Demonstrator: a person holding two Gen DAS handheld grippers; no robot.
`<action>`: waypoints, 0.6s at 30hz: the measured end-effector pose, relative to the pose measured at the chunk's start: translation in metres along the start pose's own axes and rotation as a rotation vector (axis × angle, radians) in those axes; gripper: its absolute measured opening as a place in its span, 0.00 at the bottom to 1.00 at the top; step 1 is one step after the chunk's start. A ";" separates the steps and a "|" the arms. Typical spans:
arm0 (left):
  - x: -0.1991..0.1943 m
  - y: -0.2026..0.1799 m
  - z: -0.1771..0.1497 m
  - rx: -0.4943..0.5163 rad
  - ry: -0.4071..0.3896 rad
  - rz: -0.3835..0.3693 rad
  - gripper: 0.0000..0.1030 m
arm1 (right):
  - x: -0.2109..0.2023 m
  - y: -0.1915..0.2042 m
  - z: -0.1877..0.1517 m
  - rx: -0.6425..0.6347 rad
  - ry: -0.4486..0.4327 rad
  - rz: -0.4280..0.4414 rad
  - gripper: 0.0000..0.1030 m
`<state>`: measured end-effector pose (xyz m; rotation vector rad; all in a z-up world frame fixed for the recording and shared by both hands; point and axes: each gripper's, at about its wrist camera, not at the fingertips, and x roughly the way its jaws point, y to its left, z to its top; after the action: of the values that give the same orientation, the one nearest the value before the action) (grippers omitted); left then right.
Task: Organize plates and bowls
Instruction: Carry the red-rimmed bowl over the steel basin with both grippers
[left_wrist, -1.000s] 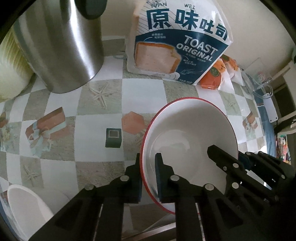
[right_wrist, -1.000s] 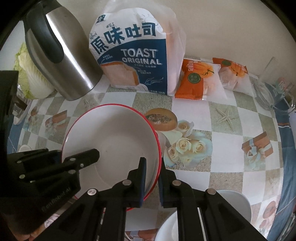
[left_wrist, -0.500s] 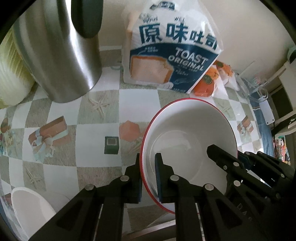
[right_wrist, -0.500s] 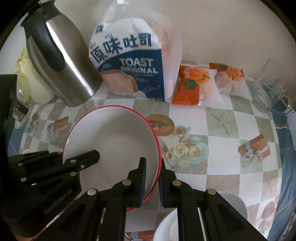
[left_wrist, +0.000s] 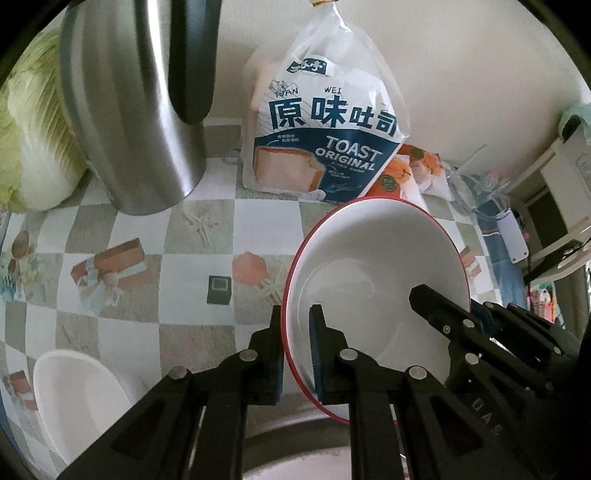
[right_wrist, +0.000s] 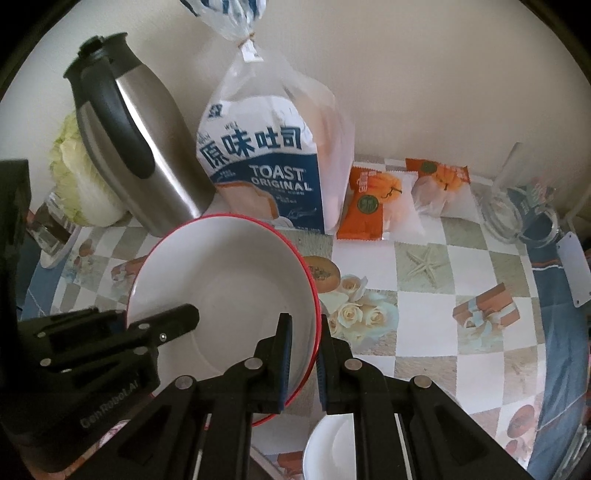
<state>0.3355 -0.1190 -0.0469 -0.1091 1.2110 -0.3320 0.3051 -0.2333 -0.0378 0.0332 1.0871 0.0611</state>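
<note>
A white bowl with a red rim (left_wrist: 373, 258) is held above the table by both grippers. My left gripper (left_wrist: 295, 332) is shut on the bowl's left rim, one finger inside and one outside. My right gripper (right_wrist: 304, 339) is shut on the right rim of the same bowl (right_wrist: 229, 273). Each gripper shows in the other's view, clamped on the opposite rim. A small white bowl (left_wrist: 70, 398) sits on the table at lower left. Another white dish (right_wrist: 332, 446) lies low under the right gripper.
A steel kettle (left_wrist: 136, 107), a toast bag (left_wrist: 325, 147), a cabbage (left_wrist: 29, 147) and orange snack packets (right_wrist: 376, 203) stand along the back wall. A glass jug (right_wrist: 517, 214) is at the far right. The checked tablecloth (left_wrist: 122, 317) covers the table.
Both grippers have lifted the red-rimmed bowl higher and tilted back; the kettle, toast bag and wall now show more fully. The grip on the rim is unchanged.
</note>
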 end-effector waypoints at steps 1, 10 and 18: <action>-0.003 0.000 -0.002 -0.001 -0.001 -0.003 0.12 | -0.004 0.002 0.000 0.001 0.006 -0.004 0.13; -0.038 -0.001 -0.019 -0.002 -0.024 0.041 0.12 | -0.033 0.015 -0.006 -0.008 -0.015 0.017 0.13; -0.062 0.003 -0.043 -0.016 -0.038 0.045 0.12 | -0.060 0.032 -0.022 -0.047 -0.017 0.011 0.13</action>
<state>0.2767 -0.0928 -0.0068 -0.1014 1.1769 -0.2803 0.2566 -0.2054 0.0071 -0.0027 1.0680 0.0958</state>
